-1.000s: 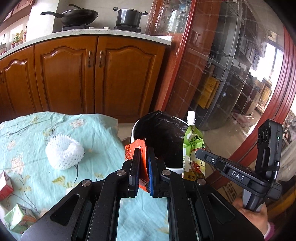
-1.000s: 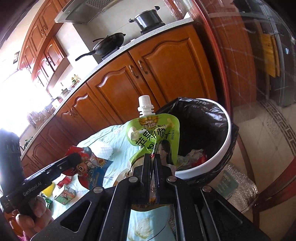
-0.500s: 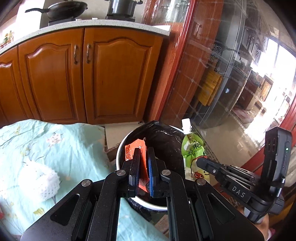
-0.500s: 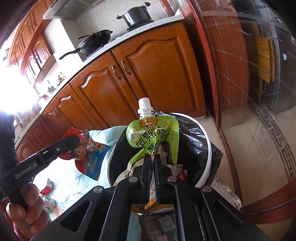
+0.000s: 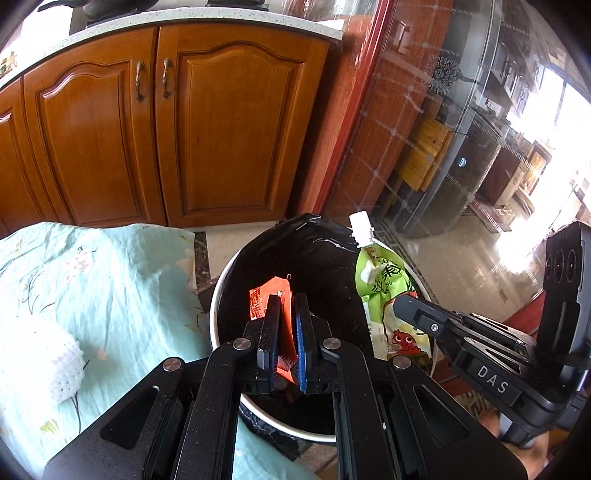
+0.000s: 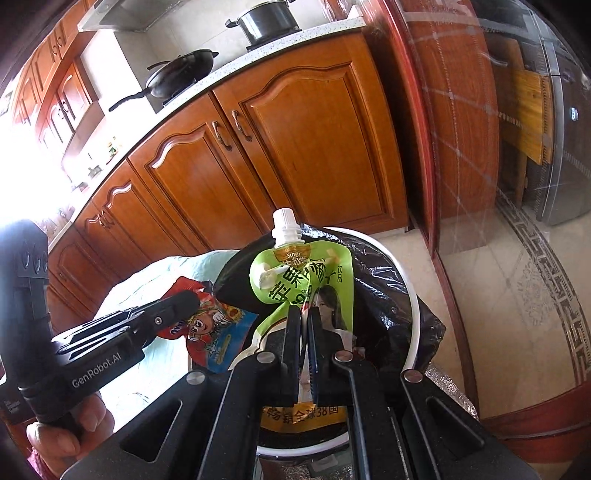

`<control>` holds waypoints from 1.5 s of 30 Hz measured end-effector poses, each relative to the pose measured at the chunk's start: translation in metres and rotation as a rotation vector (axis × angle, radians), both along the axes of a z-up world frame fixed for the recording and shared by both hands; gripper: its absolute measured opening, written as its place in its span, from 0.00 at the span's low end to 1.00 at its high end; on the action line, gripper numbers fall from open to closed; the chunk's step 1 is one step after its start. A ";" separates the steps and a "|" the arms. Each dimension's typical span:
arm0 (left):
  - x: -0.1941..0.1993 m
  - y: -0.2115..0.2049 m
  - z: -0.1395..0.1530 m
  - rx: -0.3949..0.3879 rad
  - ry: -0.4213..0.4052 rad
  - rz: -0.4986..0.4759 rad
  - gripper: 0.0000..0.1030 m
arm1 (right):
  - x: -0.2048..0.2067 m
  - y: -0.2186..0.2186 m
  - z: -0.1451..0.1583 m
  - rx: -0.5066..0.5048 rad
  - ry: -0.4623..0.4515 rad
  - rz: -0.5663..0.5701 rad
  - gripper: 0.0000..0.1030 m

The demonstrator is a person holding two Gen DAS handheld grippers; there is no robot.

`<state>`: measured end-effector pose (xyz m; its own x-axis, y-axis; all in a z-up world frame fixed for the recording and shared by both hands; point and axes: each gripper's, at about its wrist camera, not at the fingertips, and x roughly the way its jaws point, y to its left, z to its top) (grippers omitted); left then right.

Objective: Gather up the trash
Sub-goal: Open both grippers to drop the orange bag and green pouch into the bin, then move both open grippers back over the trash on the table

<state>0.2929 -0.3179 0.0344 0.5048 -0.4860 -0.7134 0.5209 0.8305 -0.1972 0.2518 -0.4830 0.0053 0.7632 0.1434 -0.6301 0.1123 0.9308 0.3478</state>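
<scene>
Wooden kitchen cabinets [image 5: 177, 122] fill the upper left and centre of the left wrist view, under a pale countertop [image 6: 258, 55] on which a black wok [image 6: 181, 72] and a dark pot [image 6: 267, 20] stand in the upper part of the right wrist view. A glass sliding door with a red frame [image 5: 369, 110] takes the right side of both views.

A table under a light green flowered cloth [image 5: 92, 295] occupies the lower left of the left wrist view, with a white foam fruit net [image 5: 64, 363] lying on it near the left edge. Just beside the table's edge, in the lower centre of both views, stands the trash bin [image 5: 216, 295], white-rimmed and lined with a black bag.

The left gripper [image 5: 283, 306] is pressed together on a red snack wrapper [image 5: 264, 295], which sits over the bin's dark opening; from the right wrist view the wrapper [image 6: 210, 332] shows a cartoon print and hangs at the bin's left rim. The right gripper [image 6: 303, 317] pinches a green spouted drink pouch [image 6: 299, 273], held upright with its white cap on top, over the bin's opening. In the left wrist view the pouch [image 5: 384, 284] stands at the bin's right side. A hand [image 6: 62, 435] grips the left tool's handle in the lower left corner.
</scene>
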 end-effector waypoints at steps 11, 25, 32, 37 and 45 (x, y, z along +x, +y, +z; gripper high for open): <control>0.001 0.000 -0.009 -0.004 0.046 -0.007 0.23 | 0.005 -0.008 -0.010 0.039 0.027 -0.020 0.30; -0.038 0.059 0.001 -0.065 0.022 0.055 0.31 | -0.028 0.001 0.000 0.125 -0.051 -0.004 0.57; -0.065 0.106 0.005 -0.089 0.008 0.104 0.32 | -0.052 0.026 0.009 0.156 -0.102 0.034 0.64; -0.084 0.140 0.005 -0.107 0.017 0.150 0.32 | -0.065 0.049 0.009 0.172 -0.107 0.064 0.67; -0.113 0.199 0.003 -0.115 -0.001 0.241 0.32 | -0.075 0.084 0.003 0.195 -0.086 0.113 0.67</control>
